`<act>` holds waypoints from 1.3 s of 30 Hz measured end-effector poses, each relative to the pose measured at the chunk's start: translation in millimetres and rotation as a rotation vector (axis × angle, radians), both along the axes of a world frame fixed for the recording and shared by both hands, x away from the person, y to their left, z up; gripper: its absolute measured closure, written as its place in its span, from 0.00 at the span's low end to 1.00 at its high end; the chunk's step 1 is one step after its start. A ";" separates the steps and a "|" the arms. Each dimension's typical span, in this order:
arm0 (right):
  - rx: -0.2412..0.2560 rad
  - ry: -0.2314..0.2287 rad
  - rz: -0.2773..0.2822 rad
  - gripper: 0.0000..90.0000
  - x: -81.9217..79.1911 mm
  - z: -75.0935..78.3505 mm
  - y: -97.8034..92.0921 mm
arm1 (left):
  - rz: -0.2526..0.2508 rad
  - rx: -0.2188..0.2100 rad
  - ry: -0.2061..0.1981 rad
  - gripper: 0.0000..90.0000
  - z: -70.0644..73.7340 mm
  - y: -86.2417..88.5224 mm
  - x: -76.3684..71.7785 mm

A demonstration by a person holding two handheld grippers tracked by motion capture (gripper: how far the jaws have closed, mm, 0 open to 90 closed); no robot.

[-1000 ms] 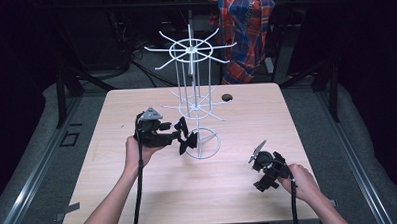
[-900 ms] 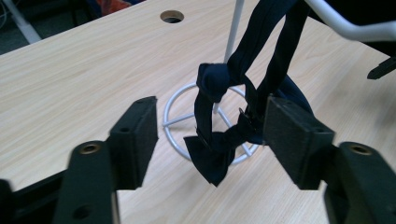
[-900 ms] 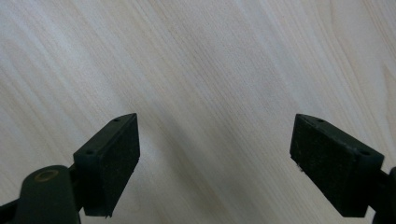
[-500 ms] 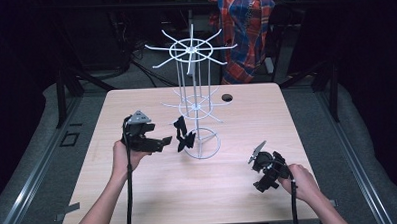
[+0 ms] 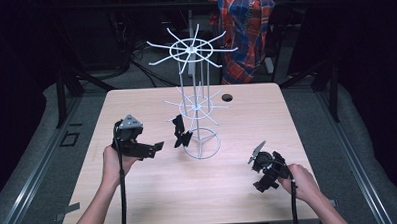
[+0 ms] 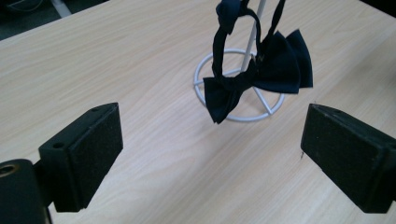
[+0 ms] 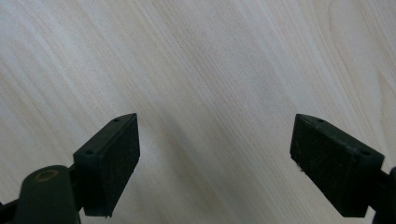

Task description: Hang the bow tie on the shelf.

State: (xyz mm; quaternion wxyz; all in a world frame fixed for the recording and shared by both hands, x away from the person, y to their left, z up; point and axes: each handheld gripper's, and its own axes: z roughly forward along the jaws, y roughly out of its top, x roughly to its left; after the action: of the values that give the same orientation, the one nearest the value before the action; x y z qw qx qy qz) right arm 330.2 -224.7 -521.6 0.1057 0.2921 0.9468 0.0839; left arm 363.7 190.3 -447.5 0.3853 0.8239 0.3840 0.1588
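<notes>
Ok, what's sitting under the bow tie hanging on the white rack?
Under the bow tie is the rack's white ring base and the bare wooden table. Nothing else lies there. The tie covers part of the ring and its spokes, so that stretch can't be checked.

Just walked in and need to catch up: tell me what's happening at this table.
A person sits at a wooden table with a gripper in each hand. A black bow tie hangs on a white wire rack standing mid-table. The left gripper is open, pointed at the tie without touching it. The right gripper, also open and holding nothing, is low over bare wood near the front right.
</notes>
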 end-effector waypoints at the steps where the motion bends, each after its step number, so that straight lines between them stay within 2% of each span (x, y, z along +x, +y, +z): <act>1: 0.001 -0.001 0.005 0.17 0.0 0.1 -0.2 | 0.001 0.011 0.000 0.06 -0.2 1.2 -2.6; 5: 0.000 -0.003 0.004 0.17 -0.1 0.1 0.4 | 0.011 0.061 0.002 0.04 -4.1 5.0 -11.9; 8: -0.003 -0.001 0.002 0.17 -0.4 0.3 1.2 | 0.013 0.097 0.022 0.02 -8.9 8.7 -17.6; 13: -0.003 -0.004 0.003 0.17 -0.1 0.0 0.4 | 0.022 0.114 0.057 0.00 -16.2 16.2 -25.0; 19: 0.006 -0.019 -0.019 0.17 0.0 3.5 -0.1 | 0.038 0.159 0.063 0.00 -23.3 24.4 -32.3; 23: 0.015 -0.029 -0.026 0.17 0.6 5.9 -1.7 | 0.056 0.161 0.087 0.00 -28.8 32.5 -36.5; 25: 0.022 -0.060 -0.048 0.17 0.9 8.7 -2.2 | 0.057 0.156 0.103 0.00 -30.0 35.8 -38.5; 28: 0.049 -0.084 -0.063 0.17 0.7 14.0 -3.9 | 0.062 0.161 0.101 0.00 -31.6 38.5 -42.5; 31: 0.048 -0.086 -0.062 0.17 0.5 14.8 -4.4 | 0.065 0.163 0.111 0.00 -34.7 40.7 -47.0; 35: 0.058 -0.078 -0.062 0.17 0.6 12.5 -4.1 | 0.069 0.166 0.149 0.00 -42.4 45.9 -54.8; 37: 0.059 -0.078 -0.062 0.17 0.5 12.6 -3.9 | 0.073 0.154 0.166 0.00 -46.5 48.8 -58.8; 39: 0.046 -0.076 -0.058 0.17 0.7 13.1 -3.5 | 0.071 0.150 0.185 0.00 -49.6 51.3 -60.8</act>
State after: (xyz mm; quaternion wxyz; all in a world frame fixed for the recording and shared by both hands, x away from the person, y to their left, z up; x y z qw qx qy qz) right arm 330.9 -228.2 -508.5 0.1370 0.3184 0.9311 0.1138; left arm 303.0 241.6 -497.2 0.2798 0.8473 0.4340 0.1239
